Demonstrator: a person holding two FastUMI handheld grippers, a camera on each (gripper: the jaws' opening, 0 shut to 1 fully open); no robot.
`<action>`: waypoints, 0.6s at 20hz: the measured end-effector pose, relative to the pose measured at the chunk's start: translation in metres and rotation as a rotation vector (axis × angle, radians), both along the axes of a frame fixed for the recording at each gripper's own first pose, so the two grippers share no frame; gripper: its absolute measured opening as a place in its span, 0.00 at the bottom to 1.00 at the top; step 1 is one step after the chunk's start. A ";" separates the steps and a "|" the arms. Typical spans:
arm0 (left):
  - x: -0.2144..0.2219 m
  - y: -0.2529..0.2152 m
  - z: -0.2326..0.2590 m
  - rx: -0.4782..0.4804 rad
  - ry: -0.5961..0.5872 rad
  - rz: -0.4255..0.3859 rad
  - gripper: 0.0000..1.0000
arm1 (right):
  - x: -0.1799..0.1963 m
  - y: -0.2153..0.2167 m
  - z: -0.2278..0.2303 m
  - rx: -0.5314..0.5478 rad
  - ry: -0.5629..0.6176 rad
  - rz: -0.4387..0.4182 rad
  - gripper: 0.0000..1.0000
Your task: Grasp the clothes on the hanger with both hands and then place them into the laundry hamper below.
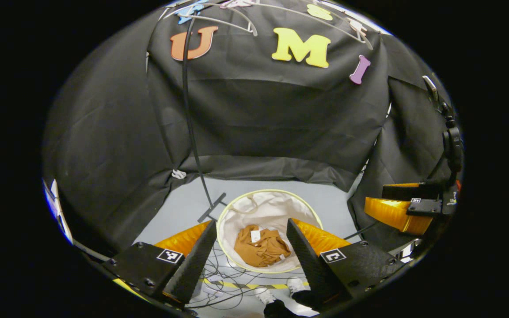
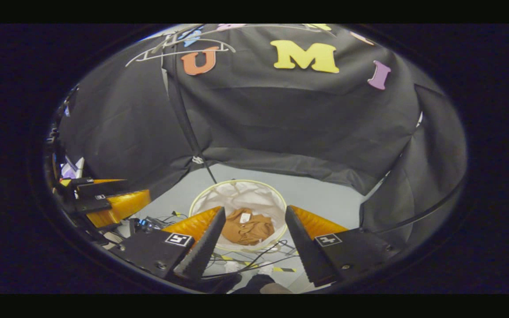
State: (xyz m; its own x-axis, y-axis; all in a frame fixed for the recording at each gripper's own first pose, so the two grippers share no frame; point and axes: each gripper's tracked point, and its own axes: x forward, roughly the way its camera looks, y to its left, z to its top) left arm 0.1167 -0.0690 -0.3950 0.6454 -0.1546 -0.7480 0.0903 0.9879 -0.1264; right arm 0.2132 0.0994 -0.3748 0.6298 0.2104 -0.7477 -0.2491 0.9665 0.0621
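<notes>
Left gripper view puts us above the laundry hamper (image 1: 270, 197), a round white-lined bin with a pale rim, standing on the grey floor (image 1: 184, 207). The brown garment (image 1: 261, 247) lies crumpled at its bottom, a small white tag showing on top. We see the left gripper (image 1: 248, 258) with its two dark fingers spread wide, nothing between them, the hamper showing through the gap. Off to the right edge of this view sits the right gripper (image 1: 407, 207), orange and black; we cannot tell its opening from here. A thin dark pole (image 1: 191, 123) runs up to pale hangers (image 1: 219, 20) at the top. Loose cables (image 1: 230, 276) and a yellow-black tape strip cross the floor just before the hamper.

Right gripper view gives us the right gripper's own fingers (image 2: 201, 251), also wide apart and empty, framing the same hamper and garment. At its left edge we find the left gripper, orange-sided, and beside it a cluttered patch of cables and gear.
</notes>
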 end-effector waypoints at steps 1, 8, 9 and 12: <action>0.005 0.000 0.015 0.007 -0.031 0.010 0.97 | -0.001 0.003 0.015 0.004 -0.023 0.011 0.86; 0.009 0.018 0.163 0.113 -0.336 0.112 1.00 | -0.023 -0.010 0.162 0.088 -0.322 0.114 0.87; 0.003 0.019 0.188 0.142 -0.385 0.121 0.91 | -0.031 -0.017 0.188 0.101 -0.369 0.128 0.87; -0.022 0.015 0.255 0.218 -0.514 0.163 1.00 | -0.072 -0.052 0.253 0.160 -0.489 0.146 1.00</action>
State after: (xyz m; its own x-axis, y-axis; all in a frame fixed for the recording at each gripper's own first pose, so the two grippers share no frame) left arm 0.0944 -0.0542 -0.1396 0.9368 0.1002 -0.3353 -0.0698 0.9924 0.1015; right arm 0.1412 0.0471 -0.1221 0.8521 0.4095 -0.3259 -0.4174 0.9074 0.0487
